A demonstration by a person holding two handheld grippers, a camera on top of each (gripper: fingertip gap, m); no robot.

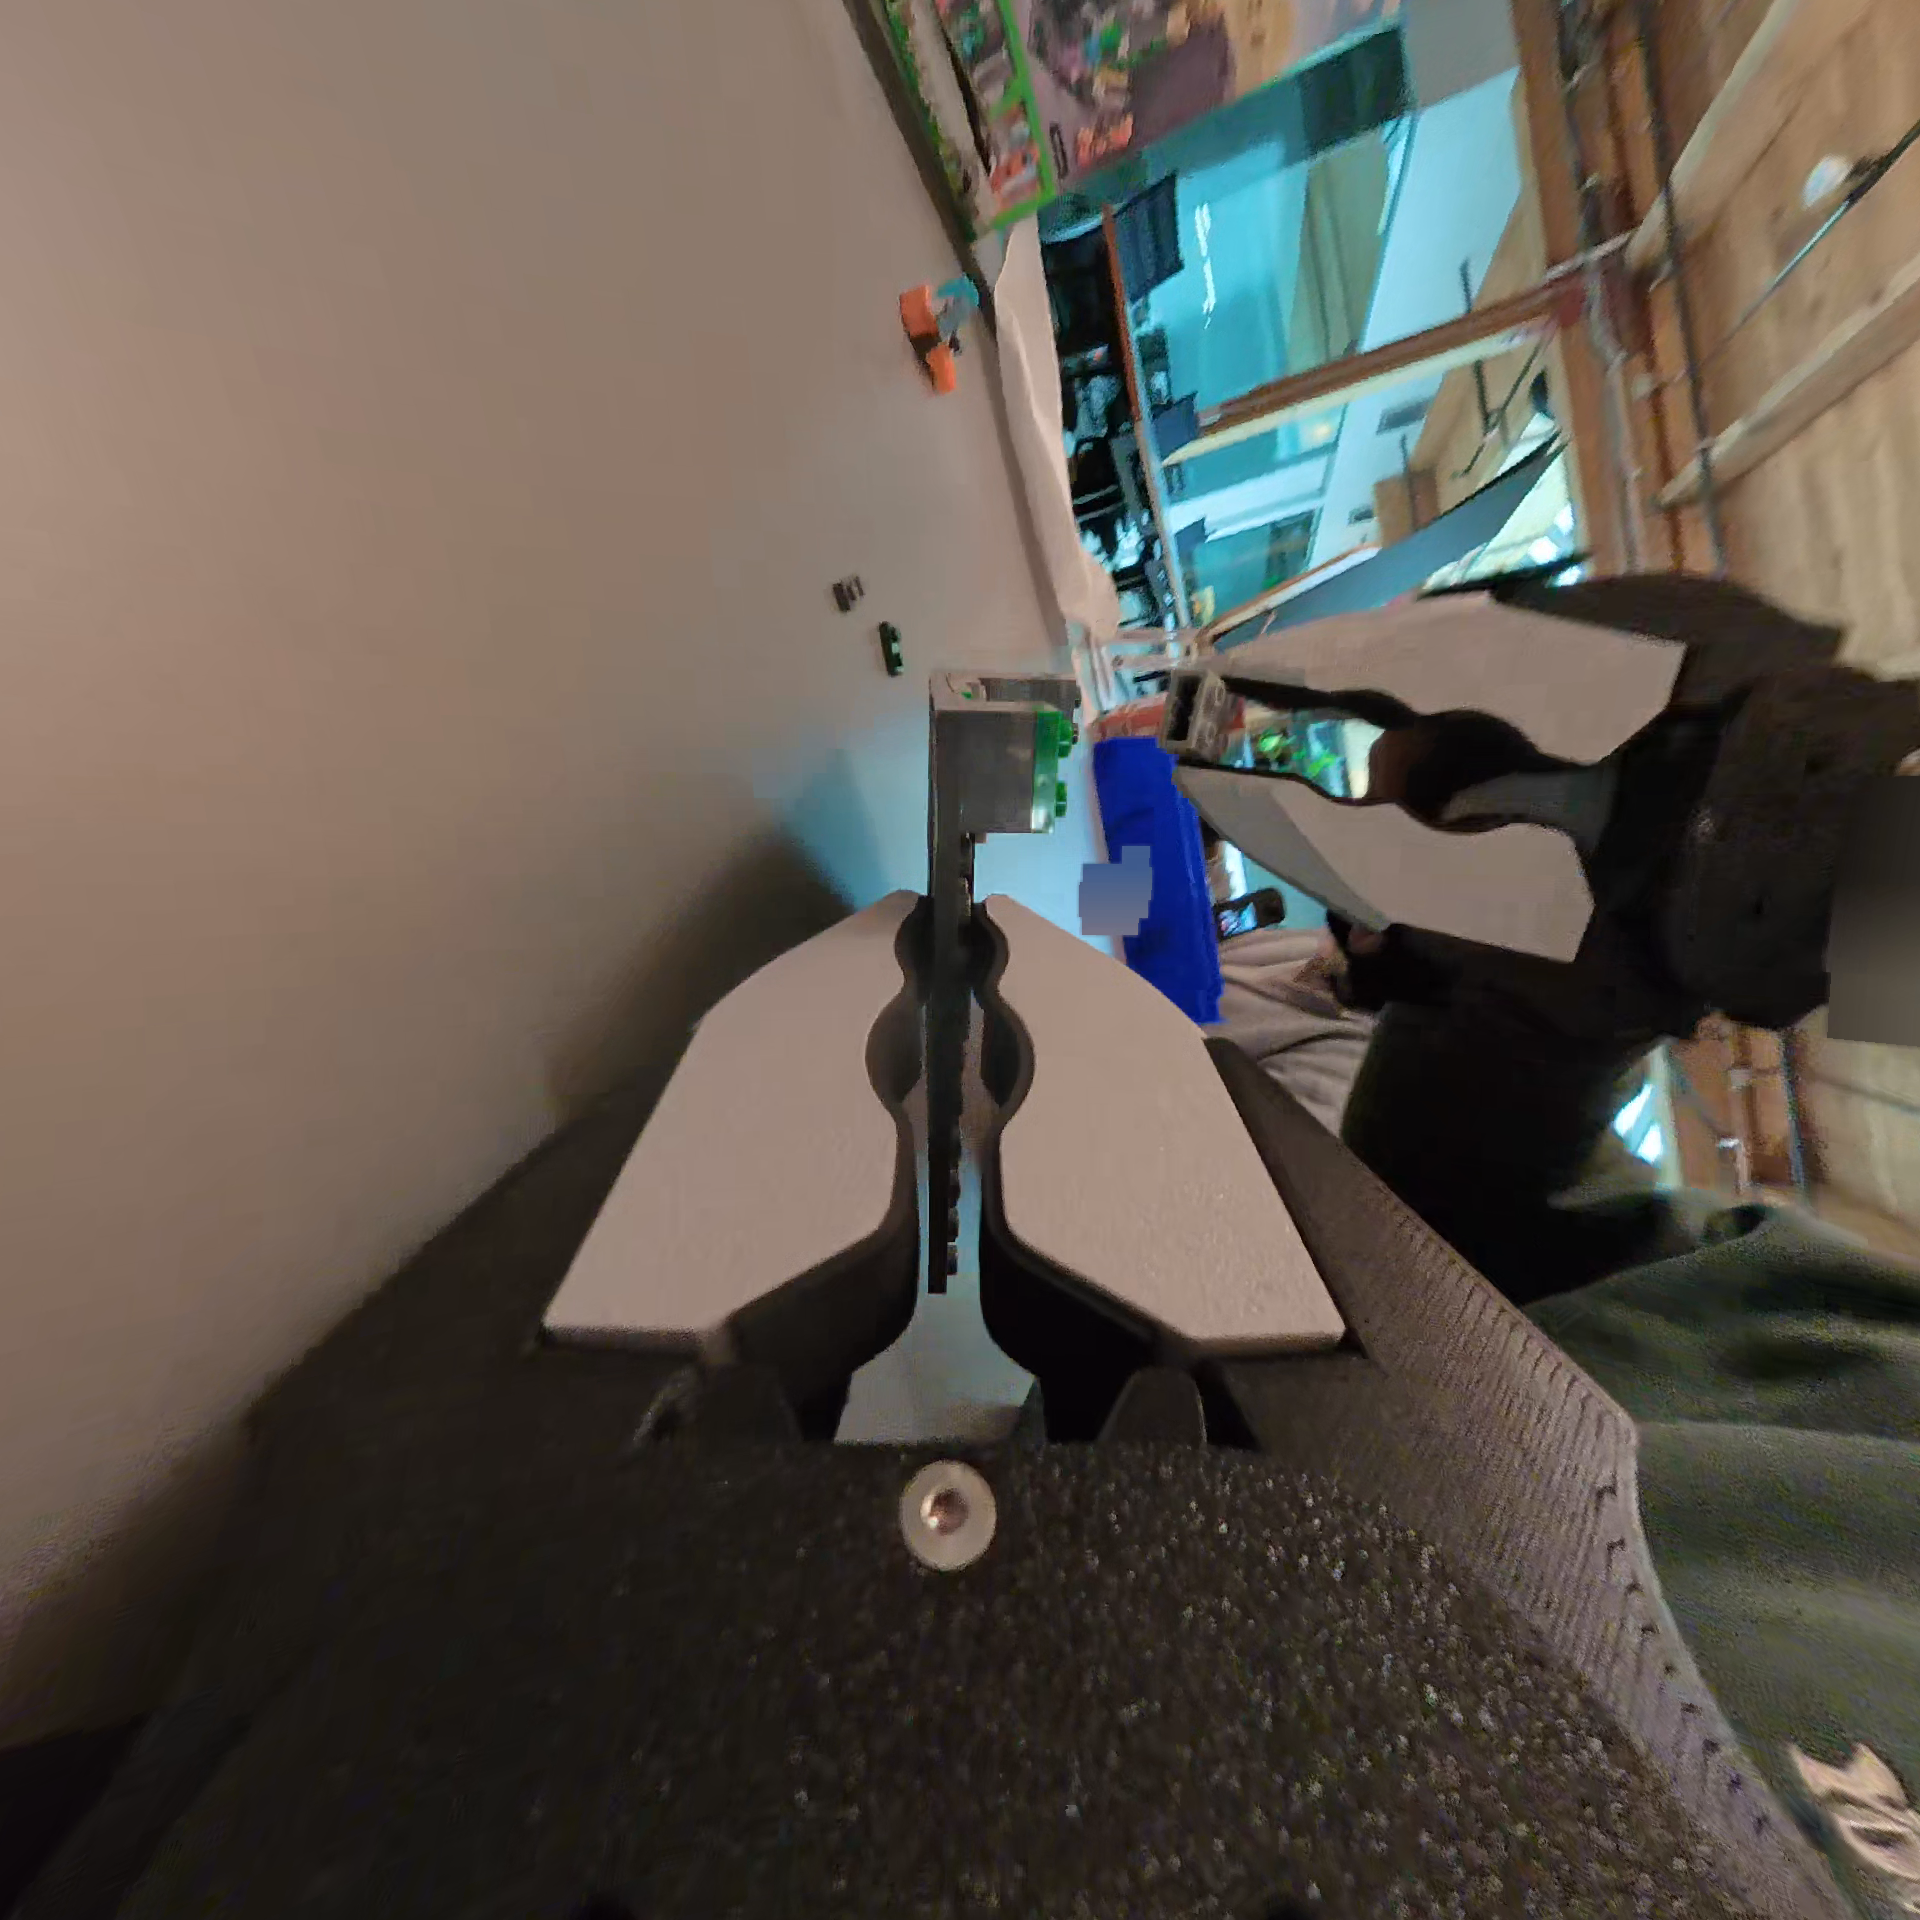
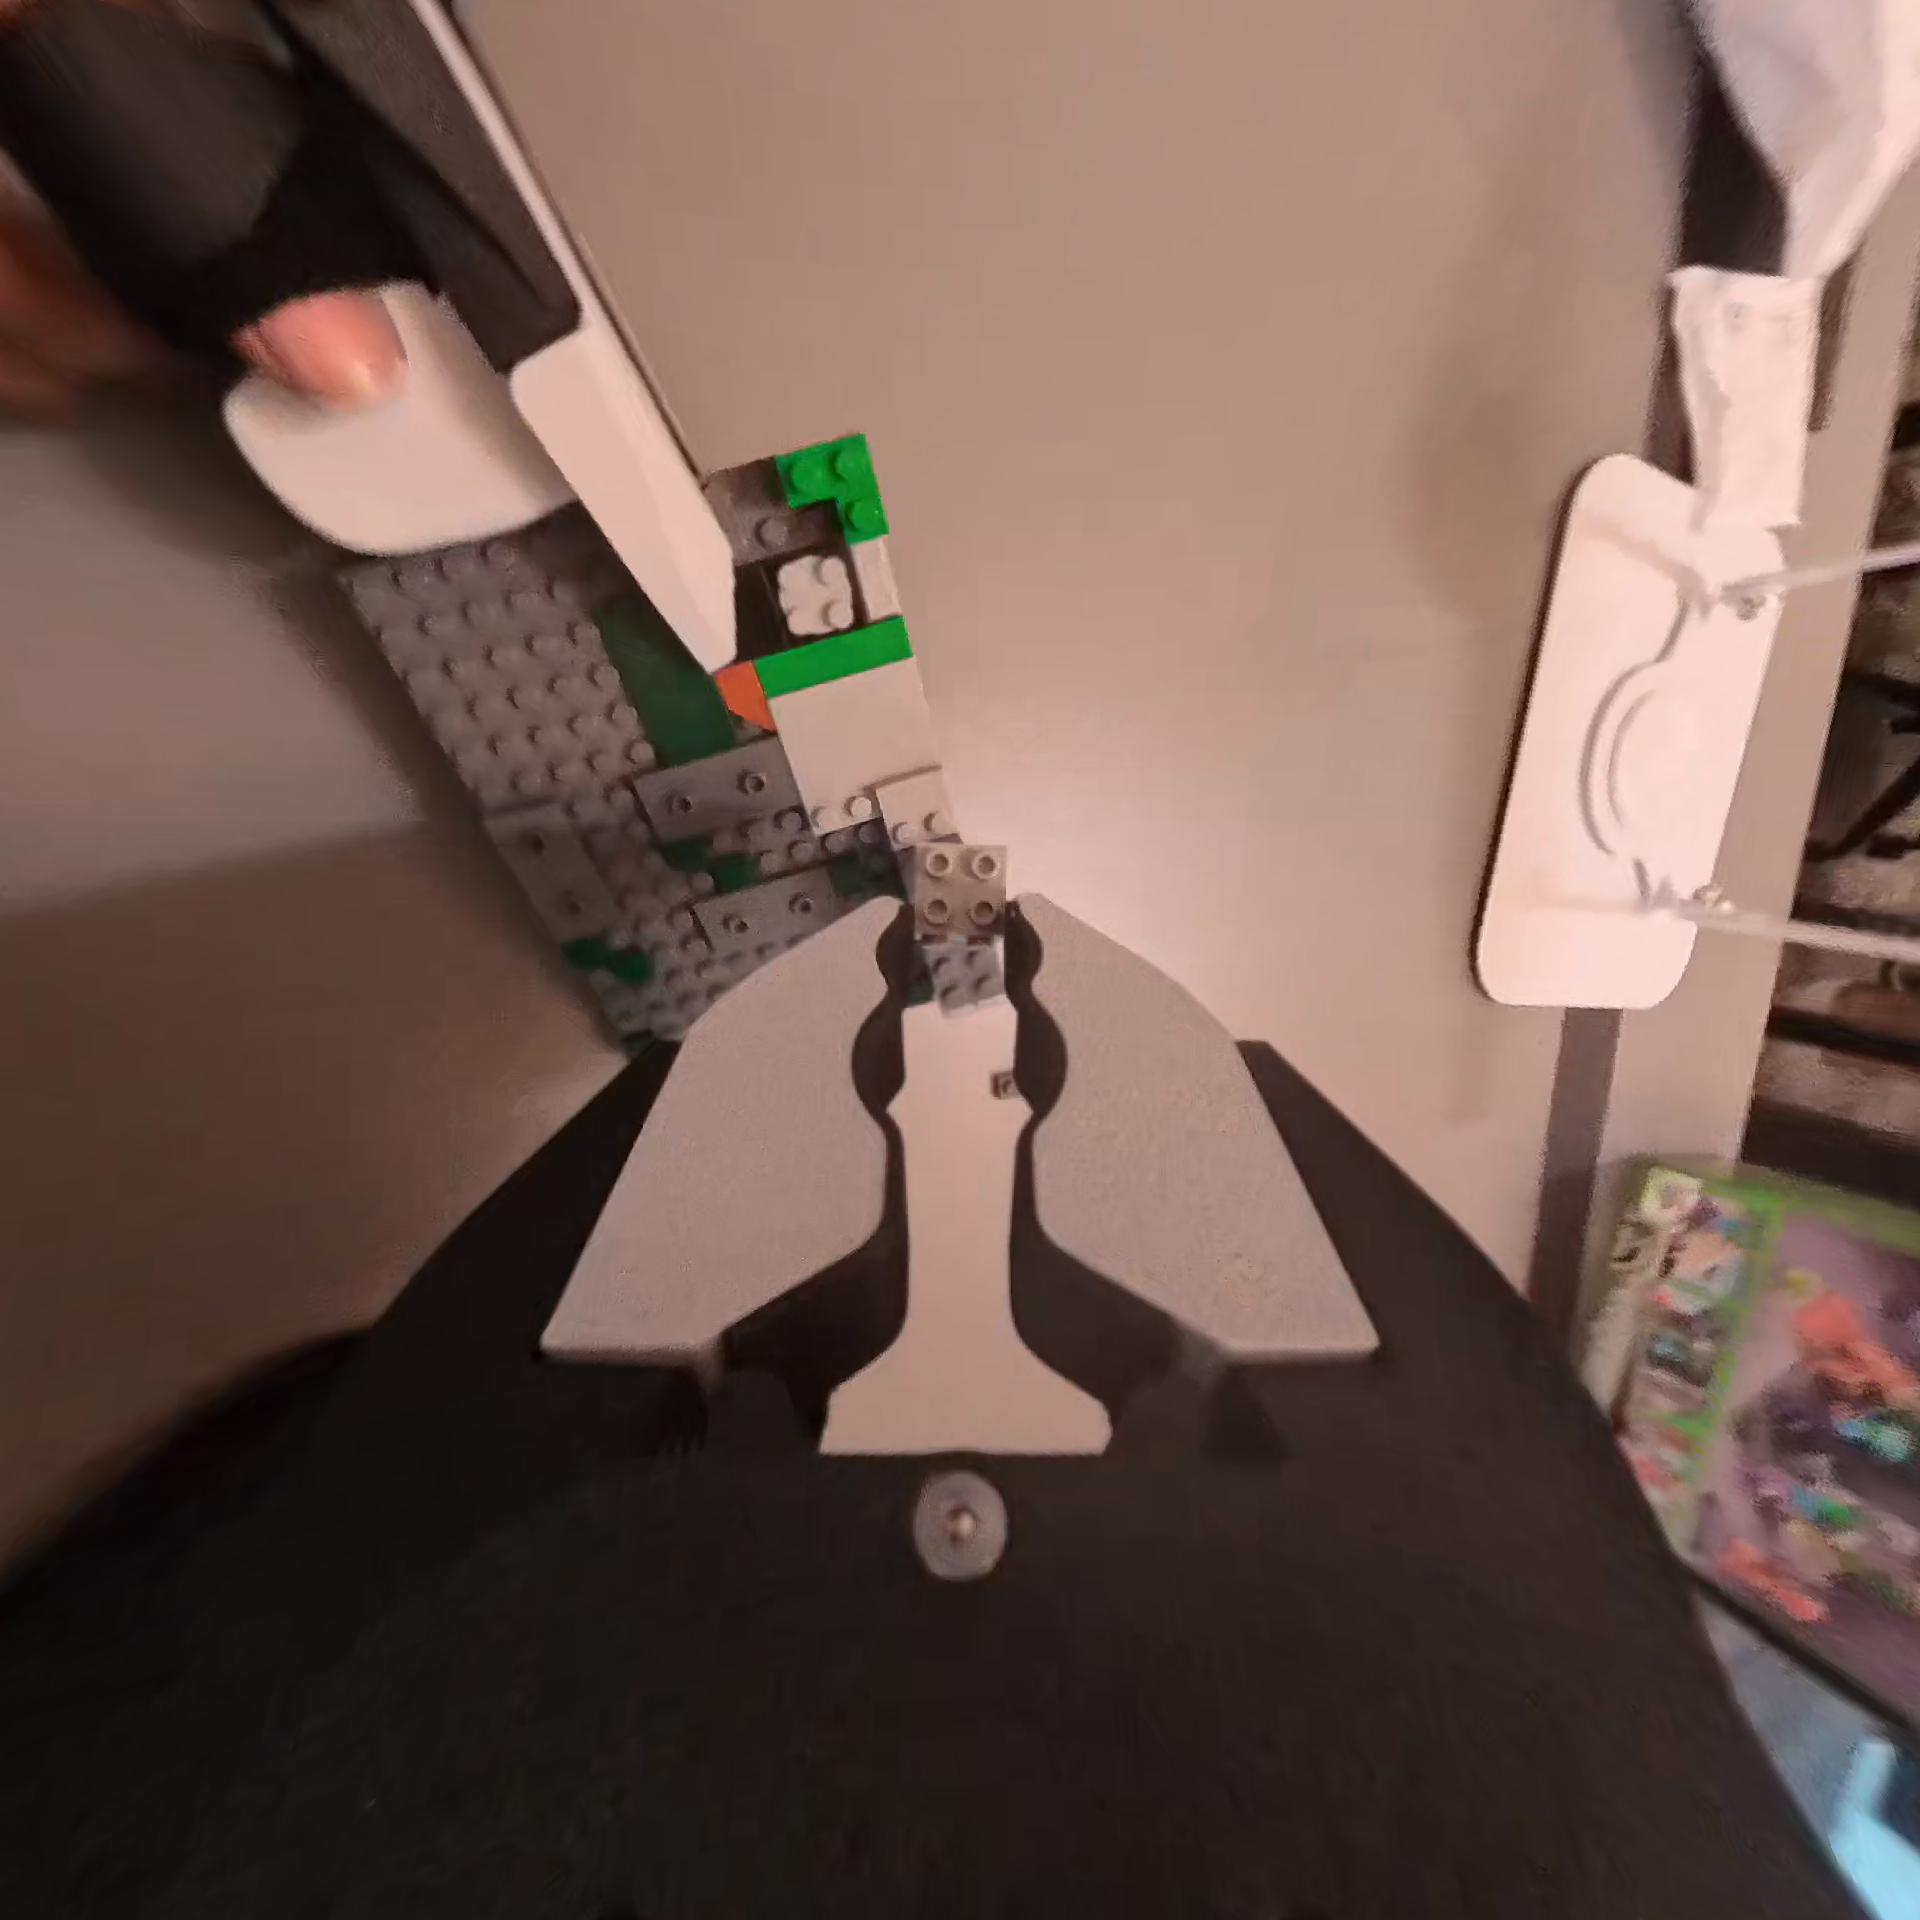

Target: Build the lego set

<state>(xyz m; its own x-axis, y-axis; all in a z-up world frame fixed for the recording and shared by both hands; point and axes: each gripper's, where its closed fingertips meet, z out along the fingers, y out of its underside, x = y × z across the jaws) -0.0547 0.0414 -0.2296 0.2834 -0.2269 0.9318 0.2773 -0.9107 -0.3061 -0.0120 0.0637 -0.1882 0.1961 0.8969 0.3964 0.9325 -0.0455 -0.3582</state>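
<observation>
Between left gripper (image 1: 951, 925) fingertips, clamped edge-on: stiff, light baseplate build (image 1: 961, 821); right gripper (image 2: 961, 914) pinching small grey brick (image 2: 961, 883).

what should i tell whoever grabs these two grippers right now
Left gripper: shut on the dark baseplate, held edge-on off the table.
Right gripper: shut on a small grey brick, held beside the lower corner of the build, apart from it in the left wrist view.
Done: grey and green bricks already stacked on the baseplate.
Left: seat the grey brick; an orange piece and small dark pieces lie loose on the table.
</observation>
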